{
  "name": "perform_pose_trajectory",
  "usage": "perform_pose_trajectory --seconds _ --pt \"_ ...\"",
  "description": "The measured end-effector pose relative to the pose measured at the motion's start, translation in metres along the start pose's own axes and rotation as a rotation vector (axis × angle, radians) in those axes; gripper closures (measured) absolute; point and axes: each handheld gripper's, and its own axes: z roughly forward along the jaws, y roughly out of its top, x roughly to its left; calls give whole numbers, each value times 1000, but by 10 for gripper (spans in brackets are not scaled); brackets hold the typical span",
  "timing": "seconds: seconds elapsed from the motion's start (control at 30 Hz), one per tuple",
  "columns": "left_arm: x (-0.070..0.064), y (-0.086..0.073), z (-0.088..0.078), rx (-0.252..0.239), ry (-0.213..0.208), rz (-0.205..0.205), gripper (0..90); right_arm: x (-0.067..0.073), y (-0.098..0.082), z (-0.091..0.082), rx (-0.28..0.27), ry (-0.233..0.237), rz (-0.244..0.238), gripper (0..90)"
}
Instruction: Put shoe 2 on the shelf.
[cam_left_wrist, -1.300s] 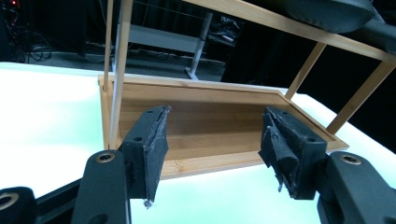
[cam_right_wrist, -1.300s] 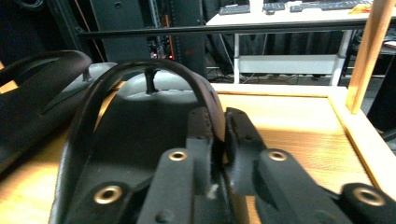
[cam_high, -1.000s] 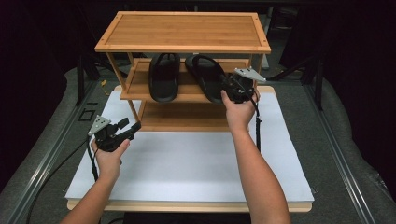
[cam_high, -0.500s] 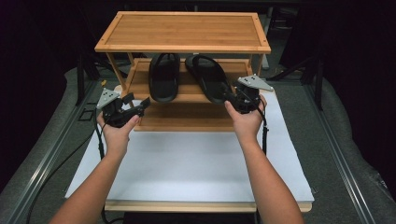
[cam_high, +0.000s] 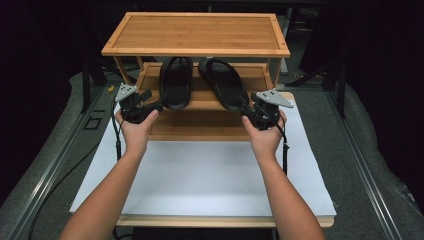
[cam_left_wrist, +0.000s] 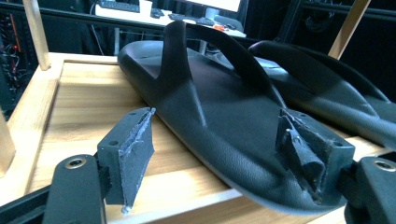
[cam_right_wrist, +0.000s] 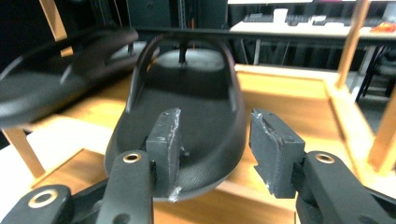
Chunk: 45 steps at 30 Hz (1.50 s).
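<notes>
A: Why both grippers at the shelf's front edge?
B: Each faces a sandal heel overhanging it. Left gripper (cam_high: 159, 103) spread around the left sandal (cam_high: 176, 82), having just opened; right gripper (cam_high: 246, 111) straddles the right sandal's (cam_high: 223, 82) rim, seemingly unclamped.

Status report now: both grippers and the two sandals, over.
Left gripper open, fingers straddling left sandal heel, just opened wider. Right gripper open around right sandal heel edge, no squeeze seen. Both sandals on middle shelf. Nothing blocking.

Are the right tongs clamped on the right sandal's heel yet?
Cannot tell. In the right gripper view the right tongs straddle the right sandal; one pad overlaps its sole, the other shows a gap.
</notes>
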Motion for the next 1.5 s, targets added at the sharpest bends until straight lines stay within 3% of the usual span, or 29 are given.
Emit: perform_pose_trajectory --seconds 0.2,0.37,0.97,1.0,1.07,1.1,1.13,1.2,1.37,1.5 --pt "0 2 12 36 3 2 312 3 -6 4 -30 8 36 569" --pt "-2 1 20 69 -8 12 362 11 -7 7 -39 -55 27 571" --pt "0 7 23 111 -28 39 383 28 -8 27 -63 -81 64 580" --pt "0 7 23 112 -28 42 383 30 -7 29 -60 -107 55 580" --pt "0 7 23 113 -29 42 384 32 -5 31 -53 -94 52 581" --pt "0 7 23 114 -30 43 384 33 -5 32 -50 -115 52 580" --pt "0 7 23 114 -31 44 385 33 -4 33 -51 -82 49 580" --pt "1 7 23 116 -33 45 386 35 -4 35 -47 -115 51 577" --pt "1 8 25 117 -42 45 397 38 -3 38 -46 -108 69 559" --pt "2 9 27 124 -56 38 415 46 -3 38 -47 -50 73 547"
